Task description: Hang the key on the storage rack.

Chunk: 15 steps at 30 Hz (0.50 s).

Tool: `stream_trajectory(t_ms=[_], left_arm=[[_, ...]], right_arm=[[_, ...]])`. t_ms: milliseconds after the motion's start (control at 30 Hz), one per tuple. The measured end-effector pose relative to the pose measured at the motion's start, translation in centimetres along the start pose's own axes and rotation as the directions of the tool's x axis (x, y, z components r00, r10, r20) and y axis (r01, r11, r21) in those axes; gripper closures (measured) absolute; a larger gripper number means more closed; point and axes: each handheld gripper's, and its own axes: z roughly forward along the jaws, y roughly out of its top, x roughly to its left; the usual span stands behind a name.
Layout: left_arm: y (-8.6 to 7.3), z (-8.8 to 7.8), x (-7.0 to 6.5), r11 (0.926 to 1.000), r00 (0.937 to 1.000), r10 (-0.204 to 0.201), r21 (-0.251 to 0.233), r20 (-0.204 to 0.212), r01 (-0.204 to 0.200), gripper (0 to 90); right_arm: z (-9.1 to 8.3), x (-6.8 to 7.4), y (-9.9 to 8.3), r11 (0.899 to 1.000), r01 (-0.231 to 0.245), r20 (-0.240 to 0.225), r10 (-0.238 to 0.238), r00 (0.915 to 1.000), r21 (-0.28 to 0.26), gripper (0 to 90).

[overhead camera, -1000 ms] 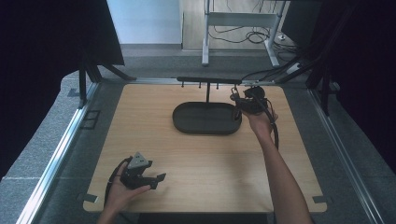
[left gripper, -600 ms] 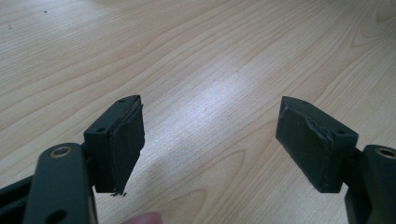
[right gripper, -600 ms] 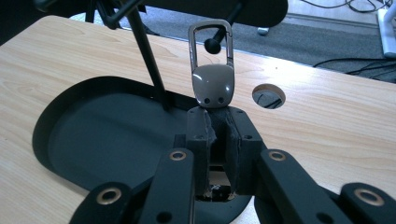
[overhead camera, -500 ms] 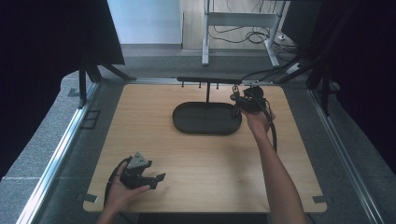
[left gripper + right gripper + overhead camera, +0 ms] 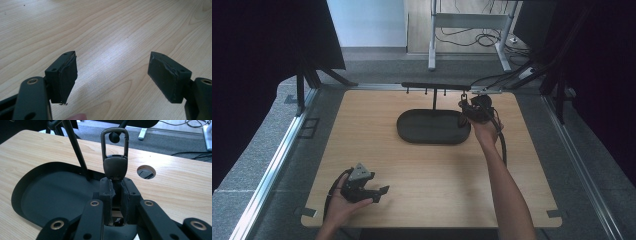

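Note:
My right gripper (image 5: 116, 187) is shut on the flat base of a dark metal snap hook (image 5: 114, 162). The hook's loop stands upright, and the round tip of a rack peg (image 5: 114, 137) shows through it. From above, that gripper (image 5: 469, 107) sits by the right end of the black hanging rack (image 5: 437, 86), over the right edge of the black oval tray (image 5: 412, 131). My left gripper (image 5: 379, 192) rests on the table at the front left in a hand. Its jaws stand wide apart (image 5: 112, 75) with bare wood between them.
The rack's thin post (image 5: 75, 147) rises from the back of the tray. A round cable hole (image 5: 146, 172) lies in the tabletop to the right of the hook. Metal rails edge the table (image 5: 362, 140) left and right. A desk frame and cables stand beyond the far edge.
The right gripper has edged slightly left along the rack with the hook still in its jaws. The left gripper has stayed put.

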Motion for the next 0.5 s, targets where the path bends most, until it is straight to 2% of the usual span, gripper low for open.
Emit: stream_trajectory(t_ms=[200, 300, 500], left_arm=[[-0.01, 0.05, -0.01, 1.0000, 1.0000, 0.001, 0.001, 0.000, -0.001, 24.3], [-0.01, 0.10, -0.04, 1.0000, 1.0000, 0.001, 0.003, 0.000, -0.001, 24.3], [-0.03, 0.17, -0.06, 1.0000, 1.0000, 0.002, 0.004, 0.001, -0.002, 24.3]], right_arm=[[-0.16, -0.14, -0.16, 1.000, 0.016, -0.004, -0.016, 0.9999, -0.011, 78.9], [-0.37, -0.20, -0.16, 0.999, 0.018, 0.003, -0.018, 0.9998, -0.034, 75.2], [-0.81, 0.10, -0.23, 0.998, 0.048, 0.012, -0.048, 0.9988, -0.030, 60.0]])
